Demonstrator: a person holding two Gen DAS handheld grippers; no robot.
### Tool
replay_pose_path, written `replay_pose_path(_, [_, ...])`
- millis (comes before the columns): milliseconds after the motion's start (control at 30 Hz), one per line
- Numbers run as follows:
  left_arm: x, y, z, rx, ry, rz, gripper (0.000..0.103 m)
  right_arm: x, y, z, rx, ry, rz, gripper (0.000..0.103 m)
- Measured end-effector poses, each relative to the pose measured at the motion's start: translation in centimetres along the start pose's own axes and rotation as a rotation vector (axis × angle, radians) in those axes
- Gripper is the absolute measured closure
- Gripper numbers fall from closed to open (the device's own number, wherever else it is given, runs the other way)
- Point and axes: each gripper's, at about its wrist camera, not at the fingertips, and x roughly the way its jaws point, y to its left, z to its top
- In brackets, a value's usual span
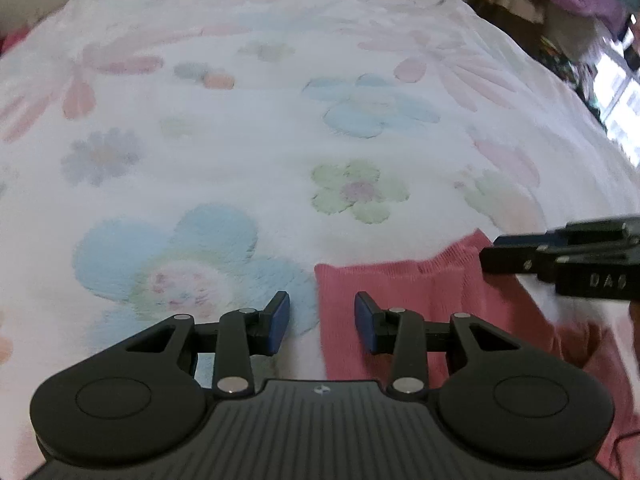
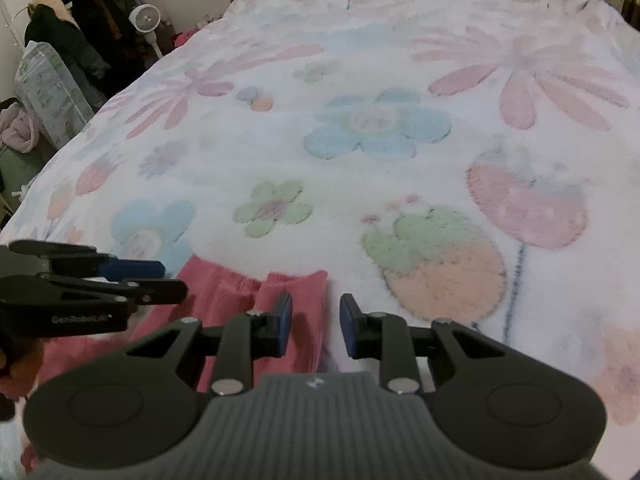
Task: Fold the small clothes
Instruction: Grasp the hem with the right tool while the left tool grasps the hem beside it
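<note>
Bed with floral fleece blanket (image 2: 360, 60), cluttered room behind. Near: pink ribbed garment (image 1: 404, 292) lies flat at blanket's near edge. Left gripper (image 1: 322, 322) jaws apart, empty, straddling garment's left border. Right gripper (image 2: 315, 326) jaws apart, empty, straddling its right border. Garment runs sideways between both, leg ends pointing away; both about equally near. Far: clothes rack (image 2: 92, 8), fan (image 2: 147, 18).

Home bedroom, floral bedspread (image 2: 400, 60), hung coats (image 2: 80, 40), small fan (image 2: 147, 18)
</note>
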Motion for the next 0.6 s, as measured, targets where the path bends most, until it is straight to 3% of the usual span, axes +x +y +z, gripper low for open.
replay_pose_path(33, [0.3,0.2,0.0,-0.021,0.001,-0.014,0.065,0.5,-0.2,0.2,0.011,0.005,0.003,0.082])
replay_pose_path(100, [0.3,0.2,-0.1,-0.029,-0.021,-0.038,0.098,1.1,-0.7,0.1,0.037,0.008,0.031,0.102])
replay_pose_path(267, [-2.6,-0.2,-0.2,0.038,-0.089,-0.076,0.099,-0.7,-0.9,-0.1,0.005,-0.03,0.09,0.103])
replay_pose_path(433, [-7.2,-0.6,-1.5,0.133,-0.131,-0.094,0.099,-5.3,-0.1,-0.6,-0.093,-0.054,0.137,0.103])
replay_pose_path(600, [-10.7,-1.8,-4.0,0.225,-0.114,-0.133,0.099,-9.9,1.5,-3.3,-0.244,-0.046,0.196,0.103])
